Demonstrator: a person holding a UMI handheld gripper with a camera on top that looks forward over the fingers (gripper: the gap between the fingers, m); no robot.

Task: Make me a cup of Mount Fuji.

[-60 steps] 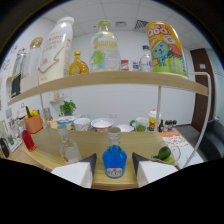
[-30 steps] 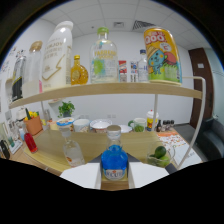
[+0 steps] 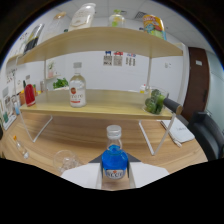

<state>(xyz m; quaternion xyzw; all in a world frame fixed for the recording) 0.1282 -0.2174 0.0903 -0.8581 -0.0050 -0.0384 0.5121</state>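
Note:
A small clear bottle of blue liquid point(image 3: 114, 161) with a silver cap stands upright between my two white fingers point(image 3: 84, 175), and both press on its sides. My gripper point(image 3: 114, 170) is shut on it, low over the wooden table point(image 3: 65, 137). An empty clear glass point(image 3: 67, 160) sits on the table just ahead of my left finger. Beyond the fingers, on the lower wooden shelf point(image 3: 100, 109), is a clear bottle with a red and white label point(image 3: 76, 90).
A red bottle point(image 3: 30, 94) and a green plant point(image 3: 60, 82) are at the shelf's left, a green item point(image 3: 155, 102) at its right end. Several bottles and a colourful can point(image 3: 152, 24) line the top shelf. White paper point(image 3: 180, 132) and a dark chair point(image 3: 207, 131) lie right.
The gripper has dropped lower and closer to the table with the blue bottle still held. The top shelf's bottles have receded upward, and the lower shelf and the glass now fill the view.

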